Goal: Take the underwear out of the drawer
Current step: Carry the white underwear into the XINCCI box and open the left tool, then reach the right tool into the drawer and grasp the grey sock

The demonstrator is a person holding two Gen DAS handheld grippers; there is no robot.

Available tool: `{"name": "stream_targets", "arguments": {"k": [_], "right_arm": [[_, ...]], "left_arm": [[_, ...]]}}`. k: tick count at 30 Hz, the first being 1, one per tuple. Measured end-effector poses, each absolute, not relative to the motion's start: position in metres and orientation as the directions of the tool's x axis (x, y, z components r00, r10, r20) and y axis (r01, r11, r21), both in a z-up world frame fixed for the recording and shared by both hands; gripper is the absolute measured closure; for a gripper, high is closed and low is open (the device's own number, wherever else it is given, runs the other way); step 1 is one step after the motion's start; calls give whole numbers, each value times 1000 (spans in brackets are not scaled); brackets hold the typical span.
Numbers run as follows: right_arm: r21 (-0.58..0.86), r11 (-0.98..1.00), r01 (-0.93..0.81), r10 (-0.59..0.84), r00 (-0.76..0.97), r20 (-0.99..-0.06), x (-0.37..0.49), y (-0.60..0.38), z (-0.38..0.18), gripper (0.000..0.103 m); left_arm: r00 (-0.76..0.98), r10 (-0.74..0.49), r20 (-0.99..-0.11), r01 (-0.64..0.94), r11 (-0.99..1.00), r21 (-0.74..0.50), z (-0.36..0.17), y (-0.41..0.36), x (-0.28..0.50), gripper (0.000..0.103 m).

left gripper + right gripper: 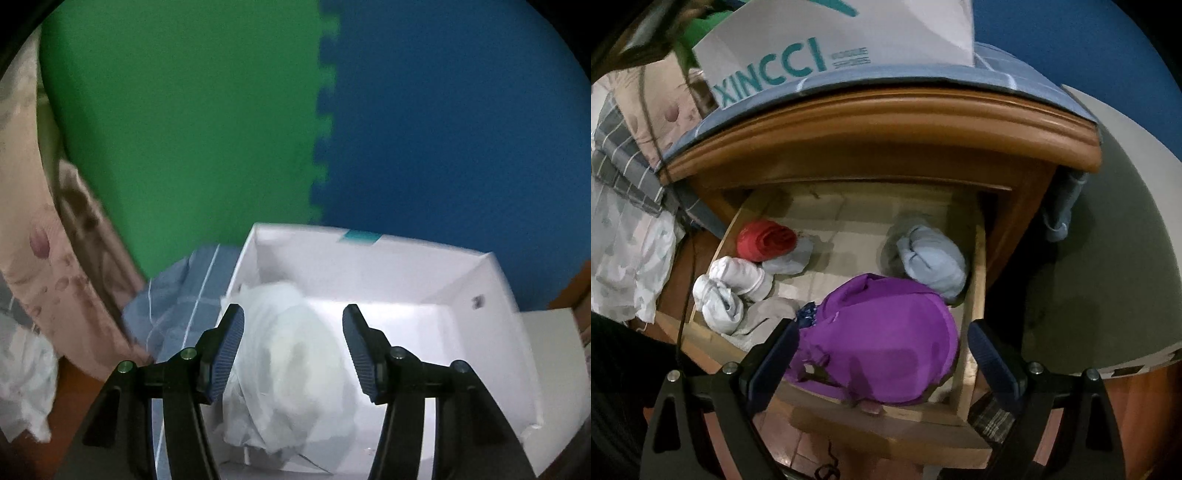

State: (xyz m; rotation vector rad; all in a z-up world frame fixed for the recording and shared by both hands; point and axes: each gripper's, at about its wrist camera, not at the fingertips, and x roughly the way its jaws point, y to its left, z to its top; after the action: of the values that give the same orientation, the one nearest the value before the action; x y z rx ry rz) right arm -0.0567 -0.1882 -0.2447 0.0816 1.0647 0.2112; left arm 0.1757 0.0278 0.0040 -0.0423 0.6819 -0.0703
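A white, translucent piece of underwear (295, 354) lies bunched in the white cardboard box (369, 258). My left gripper (292, 312) hangs over it, open, with the fabric between its fingers and neither pad pressing on it. In the right wrist view the wooden drawer (975, 295) is pulled out. It holds a purple garment (886, 332), a pale blue roll (934, 262), a red roll (764, 240) and white rolls (735, 288). My right gripper (882, 326) is open above the purple garment, its fingers on either side of it.
The box stands on a blue striped cloth (184, 295) on top of the wooden nightstand (886, 125). Green (184, 129) and blue foam mats (443, 129) cover the wall behind. Floral bedding (37, 240) lies to the left, grey floor (1108, 277) to the right.
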Motion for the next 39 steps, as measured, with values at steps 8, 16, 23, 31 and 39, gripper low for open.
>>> {"name": "stream_targets", "arguments": {"k": [8, 16, 23, 31, 39], "right_arm": [[418, 908, 26, 351, 498, -793, -58, -248, -251, 8], [194, 975, -112, 223, 542, -810, -64, -205, -240, 8], [59, 988, -144, 131, 568, -813, -58, -173, -230, 8], [-323, 926, -193, -168, 555, -815, -21, -139, -262, 9], [-268, 942, -202, -156, 443, -883, 17, -140, -290, 36]], "left_arm": [[946, -204, -250, 218, 976, 28, 35, 55, -15, 0], [902, -253, -349, 278, 960, 22, -85, 107, -96, 0], [874, -239, -423, 158, 963, -218, -117, 142, -72, 2], [877, -289, -384, 176, 936, -304, -111, 162, -86, 2], [868, -328, -373, 178, 906, -384, -108, 171, -82, 2]]}}
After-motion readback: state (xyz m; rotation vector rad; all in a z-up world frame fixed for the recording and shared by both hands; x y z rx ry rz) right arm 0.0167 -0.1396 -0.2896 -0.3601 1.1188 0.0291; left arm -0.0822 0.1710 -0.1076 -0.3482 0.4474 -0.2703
